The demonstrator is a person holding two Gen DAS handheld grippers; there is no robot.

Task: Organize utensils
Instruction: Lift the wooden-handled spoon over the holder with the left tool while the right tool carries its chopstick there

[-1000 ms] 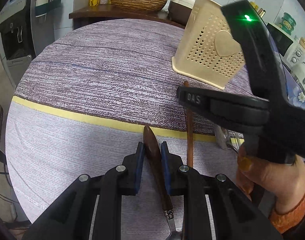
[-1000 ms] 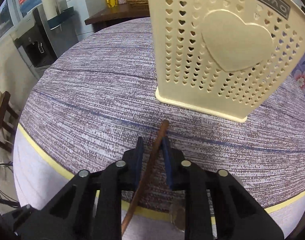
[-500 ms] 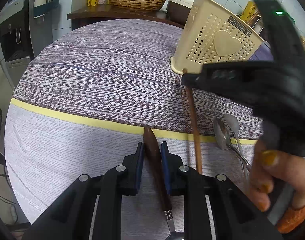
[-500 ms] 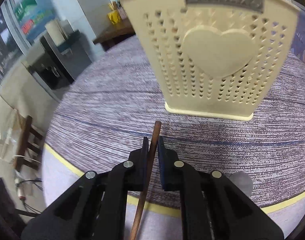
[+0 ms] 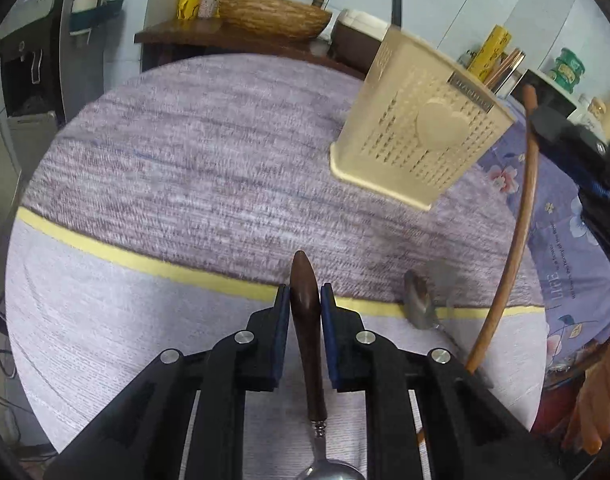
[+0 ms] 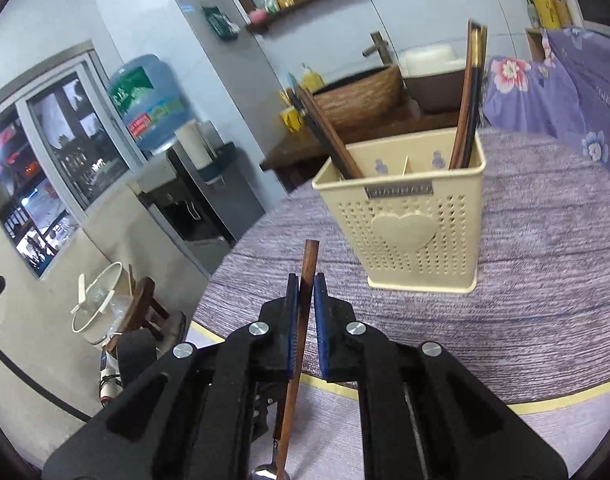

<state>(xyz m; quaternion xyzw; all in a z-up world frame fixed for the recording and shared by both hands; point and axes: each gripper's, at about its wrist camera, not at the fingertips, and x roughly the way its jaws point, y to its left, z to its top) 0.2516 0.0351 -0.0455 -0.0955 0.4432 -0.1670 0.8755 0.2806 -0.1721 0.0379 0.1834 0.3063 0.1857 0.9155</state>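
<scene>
Above the striped surface (image 5: pixel 193 184), the left gripper (image 5: pixel 305 300) is clamped on a wooden-handled spoon (image 5: pixel 307 320) while the right gripper (image 6: pixel 306 296) pinches a chopstick (image 6: pixel 303 308) raised near the cream utensil holder (image 6: pixel 409 224), two metal spoons (image 5: pixel 421 300) lying beside.

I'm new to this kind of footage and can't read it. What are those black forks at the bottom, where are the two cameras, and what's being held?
No robot here: a person holds a hand tool in each hand, each with a fisheye camera looking along its two fingers. The left wrist view shows the left gripper shut on a wooden-handled spoon. The right wrist view shows the right gripper shut on a brown chopstick. On the purple tablecloth stand a cream utensil holder already holding chopsticks, and a metal spoon lies loose.
</scene>
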